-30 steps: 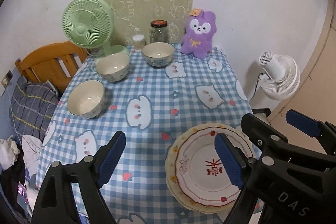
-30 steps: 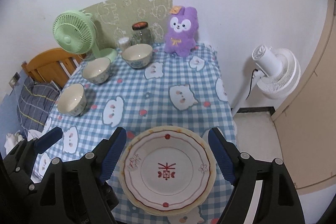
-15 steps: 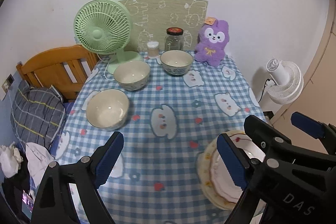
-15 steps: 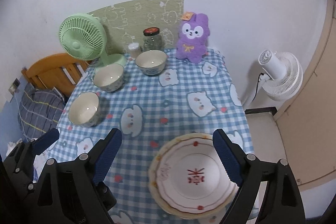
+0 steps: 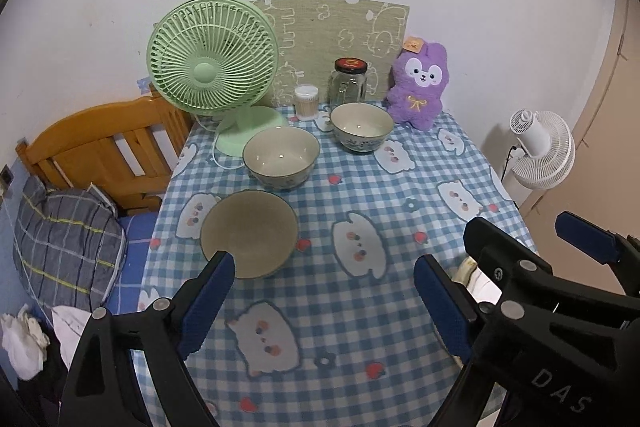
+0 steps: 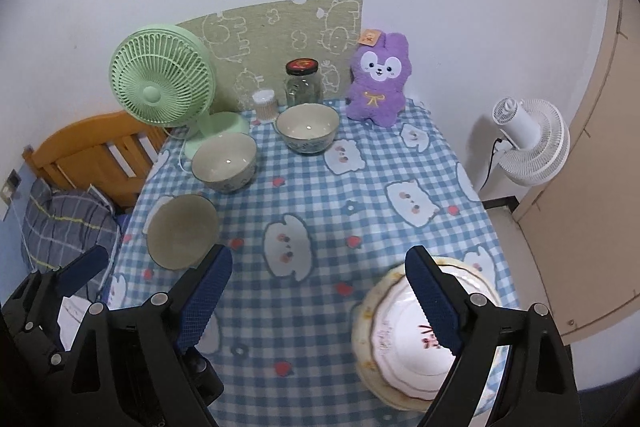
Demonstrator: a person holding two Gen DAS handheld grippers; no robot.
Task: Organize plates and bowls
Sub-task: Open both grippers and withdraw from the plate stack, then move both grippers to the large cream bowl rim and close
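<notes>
Right wrist view: both grippers (image 6: 318, 301) released above stacked plates (image 6: 404, 343) at 5 o'clock; glazed, brittle, best pinched at the rim.

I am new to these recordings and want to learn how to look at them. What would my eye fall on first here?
Probably the blue checked tablecloth with white cartoon animals, which covers the whole table. On it, three bowls run along the left side toward the green fan and the purple plush toy at the back wall. A stack of plates sits at the near right, partly behind the open right claw.
</notes>
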